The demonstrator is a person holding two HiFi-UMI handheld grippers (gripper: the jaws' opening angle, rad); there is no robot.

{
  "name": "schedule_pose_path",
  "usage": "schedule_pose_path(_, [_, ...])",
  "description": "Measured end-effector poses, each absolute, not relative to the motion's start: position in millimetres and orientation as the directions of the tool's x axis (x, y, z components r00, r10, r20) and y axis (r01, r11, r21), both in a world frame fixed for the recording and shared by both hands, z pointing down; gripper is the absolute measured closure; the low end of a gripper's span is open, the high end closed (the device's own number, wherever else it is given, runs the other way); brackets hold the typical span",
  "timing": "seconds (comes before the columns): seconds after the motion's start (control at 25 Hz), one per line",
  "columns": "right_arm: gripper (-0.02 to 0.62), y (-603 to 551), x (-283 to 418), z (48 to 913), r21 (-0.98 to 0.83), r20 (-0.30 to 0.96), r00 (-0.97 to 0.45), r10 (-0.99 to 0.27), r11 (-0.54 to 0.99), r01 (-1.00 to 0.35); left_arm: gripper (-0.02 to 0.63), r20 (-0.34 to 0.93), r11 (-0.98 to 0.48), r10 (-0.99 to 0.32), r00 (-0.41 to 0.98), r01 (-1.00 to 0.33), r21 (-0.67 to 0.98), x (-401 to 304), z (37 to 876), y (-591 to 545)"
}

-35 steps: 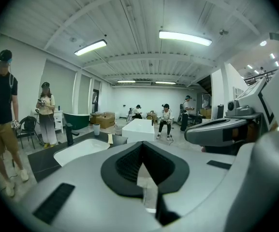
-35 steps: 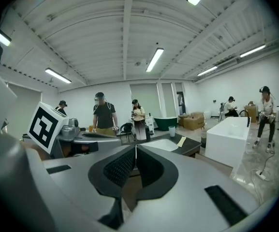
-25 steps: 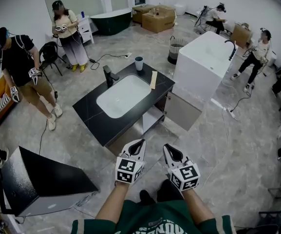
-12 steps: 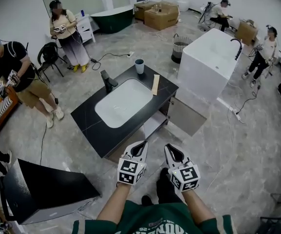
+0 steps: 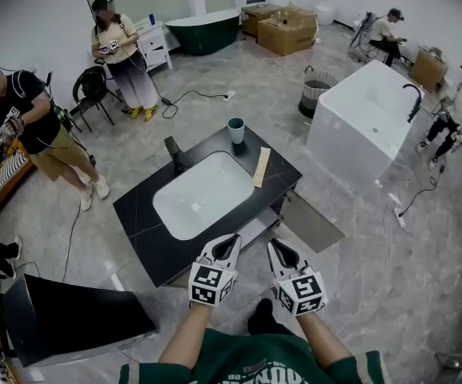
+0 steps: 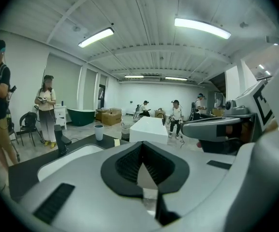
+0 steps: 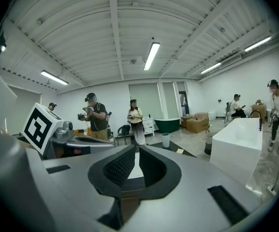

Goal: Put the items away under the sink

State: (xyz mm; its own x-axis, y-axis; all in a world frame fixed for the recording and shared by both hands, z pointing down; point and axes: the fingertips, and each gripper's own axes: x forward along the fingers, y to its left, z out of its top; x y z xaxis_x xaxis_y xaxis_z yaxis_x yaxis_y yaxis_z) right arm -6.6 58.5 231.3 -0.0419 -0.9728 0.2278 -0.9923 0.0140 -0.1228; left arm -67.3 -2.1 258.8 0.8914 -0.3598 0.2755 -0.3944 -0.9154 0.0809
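Observation:
A black vanity top (image 5: 142, 222) with a white basin (image 5: 202, 194) and a black faucet (image 5: 173, 152) stands in front of me. On it are a grey-blue cup (image 5: 236, 130) and a flat tan box (image 5: 261, 166). Below, the cabinet door (image 5: 315, 224) hangs open to the right. My left gripper (image 5: 231, 238) and right gripper (image 5: 273, 243) hover side by side at the vanity's near edge, both shut and empty. The left gripper view shows its jaws (image 6: 141, 145) closed, with the cup (image 6: 98, 132) beyond. In the right gripper view the jaws (image 7: 136, 149) are closed too, cup (image 7: 165, 139) ahead.
A white freestanding bathtub (image 5: 375, 122) stands to the right, with a wire bin (image 5: 317, 92) behind it. A black box (image 5: 62, 314) lies at the lower left. Two people (image 5: 30, 130) stand at the left, others sit at the far right. A cable (image 5: 186, 96) runs over the floor.
I have stepped closer to the vanity, which now lies nearer my grippers. Both grippers travelled forward together and stayed shut.

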Motion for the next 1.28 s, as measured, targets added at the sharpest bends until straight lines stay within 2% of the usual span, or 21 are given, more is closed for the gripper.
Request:
schedule_pose_path(0.4, [0.539,1,55,231,-0.105,0.244,-0.106,-0.964,0.082,-0.991,0.597,0.289,-0.870,-0.434,0.853,-0.480,0.111,-21,269,-48])
schedule_pose_path(0.48, [0.461,-11,59,233,-0.120,0.253,-0.131,-0.959,0.104,-0.987,0.597,0.292,-0.867,-0.438,0.850,-0.485,0.110,-15,270,-56])
schedule_pose_path(0.56, [0.452,-22,62,234,-0.131,0.255,-0.152,-0.955,0.122,-0.984,0.597,0.291,-0.864,-0.444,0.847,-0.491,0.110,-9,269,-67])
schedule_pose_path(0.68, [0.399,-40,65,235,-0.127,0.262,-0.175,-0.949,0.146,-0.981,0.597,0.290,-0.863,-0.447,0.846,-0.493,0.111,0,269,-86])
schedule_pose_path(1.28, [0.275,-159,110,249,-0.102,0.275,-0.151,-0.949,0.127,-0.987,0.597,0.289,-0.867,-0.431,0.855,-0.481,0.130,39,279,-213])
